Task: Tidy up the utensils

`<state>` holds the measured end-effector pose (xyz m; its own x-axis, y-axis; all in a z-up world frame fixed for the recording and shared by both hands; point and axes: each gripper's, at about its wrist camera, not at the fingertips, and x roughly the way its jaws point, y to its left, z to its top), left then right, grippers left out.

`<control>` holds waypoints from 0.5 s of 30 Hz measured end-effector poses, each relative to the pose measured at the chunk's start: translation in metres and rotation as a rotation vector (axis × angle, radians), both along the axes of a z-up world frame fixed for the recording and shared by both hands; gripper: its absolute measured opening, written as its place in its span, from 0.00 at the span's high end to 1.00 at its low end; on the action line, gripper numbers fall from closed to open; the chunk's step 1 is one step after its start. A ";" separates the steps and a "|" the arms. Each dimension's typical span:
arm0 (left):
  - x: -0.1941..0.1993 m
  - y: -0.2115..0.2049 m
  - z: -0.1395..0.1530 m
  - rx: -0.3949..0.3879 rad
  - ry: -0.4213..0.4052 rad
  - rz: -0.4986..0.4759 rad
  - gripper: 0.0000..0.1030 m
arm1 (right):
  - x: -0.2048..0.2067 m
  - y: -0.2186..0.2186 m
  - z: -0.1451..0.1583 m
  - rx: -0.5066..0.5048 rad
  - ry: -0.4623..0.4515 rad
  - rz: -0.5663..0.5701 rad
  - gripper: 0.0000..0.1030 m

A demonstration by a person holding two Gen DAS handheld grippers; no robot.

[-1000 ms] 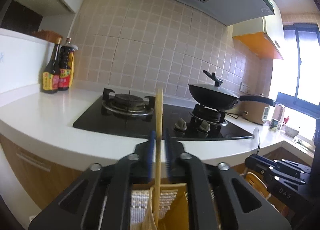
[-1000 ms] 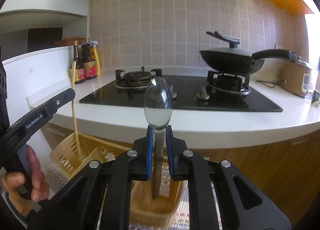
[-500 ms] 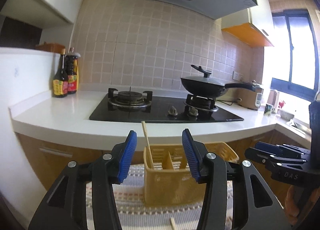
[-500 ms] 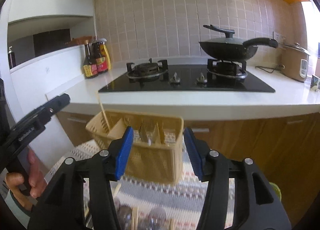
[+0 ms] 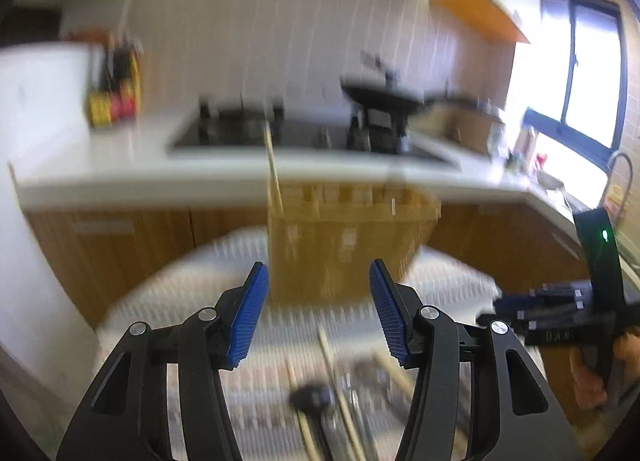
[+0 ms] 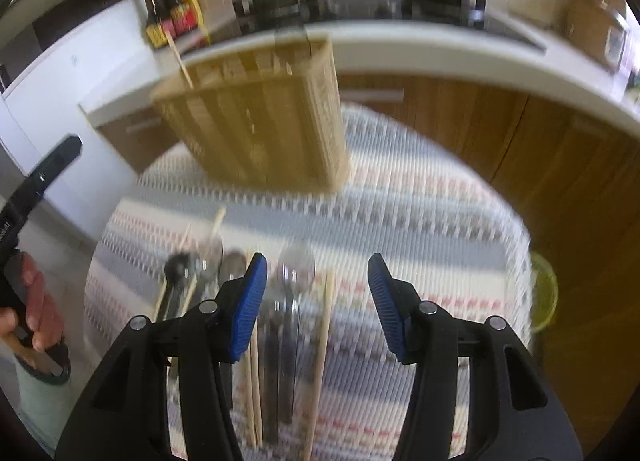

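A yellow slotted utensil basket (image 5: 344, 245) (image 6: 260, 117) stands on a striped mat, with a wooden chopstick (image 5: 273, 169) (image 6: 178, 59) upright in its left compartment. My left gripper (image 5: 316, 313) is open and empty, in front of the basket. My right gripper (image 6: 316, 305) is open and empty, tilted down over loose utensils on the mat: metal spoons (image 6: 294, 273), a black spoon (image 6: 176, 273) and wooden chopsticks (image 6: 322, 357). The same pile shows blurred in the left wrist view (image 5: 340, 401). Both views are motion-blurred.
The striped mat (image 6: 420, 229) covers a table in front of a white kitchen counter (image 5: 120, 177) with a black hob (image 5: 256, 133), a wok (image 5: 384, 95) and sauce bottles (image 6: 172, 17). Wooden cabinet doors (image 6: 540, 149) lie below the counter.
Both grippers, shut on a chopstick and a spoon a second ago, have let go into the basket, stayed open, pulled back and tilted down toward the utensils on the mat.
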<state>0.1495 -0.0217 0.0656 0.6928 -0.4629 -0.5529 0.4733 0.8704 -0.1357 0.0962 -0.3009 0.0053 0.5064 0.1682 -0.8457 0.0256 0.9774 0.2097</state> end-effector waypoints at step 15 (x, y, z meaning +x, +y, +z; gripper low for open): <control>0.007 0.002 -0.104 0.160 0.501 -0.110 0.76 | 0.014 0.001 -0.060 0.075 0.256 0.015 0.70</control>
